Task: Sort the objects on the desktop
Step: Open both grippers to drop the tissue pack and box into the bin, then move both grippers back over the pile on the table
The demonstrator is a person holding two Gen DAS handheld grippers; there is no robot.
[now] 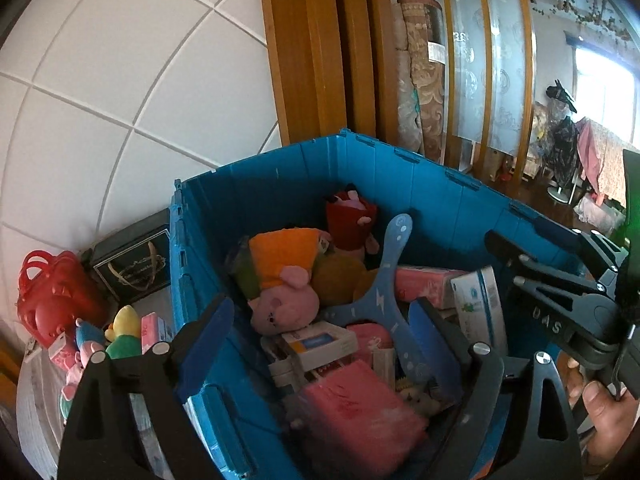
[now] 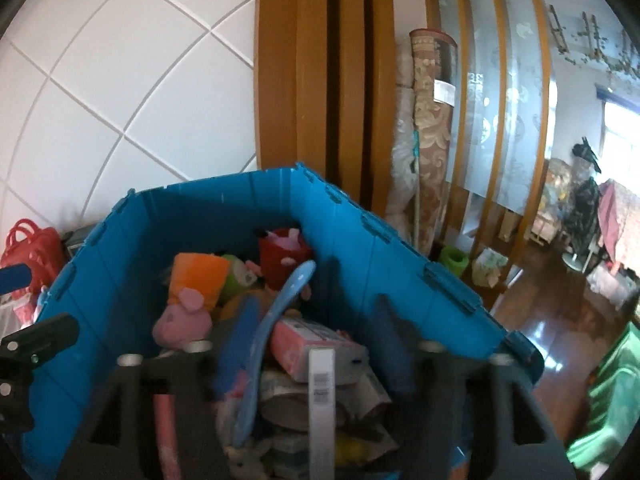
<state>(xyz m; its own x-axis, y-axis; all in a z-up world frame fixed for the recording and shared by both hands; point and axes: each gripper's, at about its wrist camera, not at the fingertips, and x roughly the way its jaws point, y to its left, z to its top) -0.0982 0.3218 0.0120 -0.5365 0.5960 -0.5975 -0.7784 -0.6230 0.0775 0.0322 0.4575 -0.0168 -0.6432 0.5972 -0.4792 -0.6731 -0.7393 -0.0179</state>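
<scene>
A blue plastic crate (image 1: 280,184) (image 2: 200,216) holds a pink pig plush (image 1: 284,304), a red plush (image 1: 352,220), a light blue boomerang-shaped toy (image 1: 384,280), pink packs and small cartons. My left gripper (image 1: 320,340) hangs open over the crate's near side, above a blurred pink pack (image 1: 360,412) that its fingers do not touch. My right gripper (image 2: 316,340) is open over the crate too. A slim white box (image 2: 322,392) stands edge-on between its fingers, clear of both pads. The right gripper's body (image 1: 560,300) shows at the right of the left wrist view, held by a hand (image 1: 604,412).
Left of the crate are a red basket (image 1: 52,296), a black box (image 1: 132,268) and small plush toys (image 1: 120,332). Behind it stand a tiled wall, a wooden door frame (image 1: 312,60) and a rolled carpet (image 1: 424,80). A green plastic chair (image 2: 600,412) stands on the wood floor to the right.
</scene>
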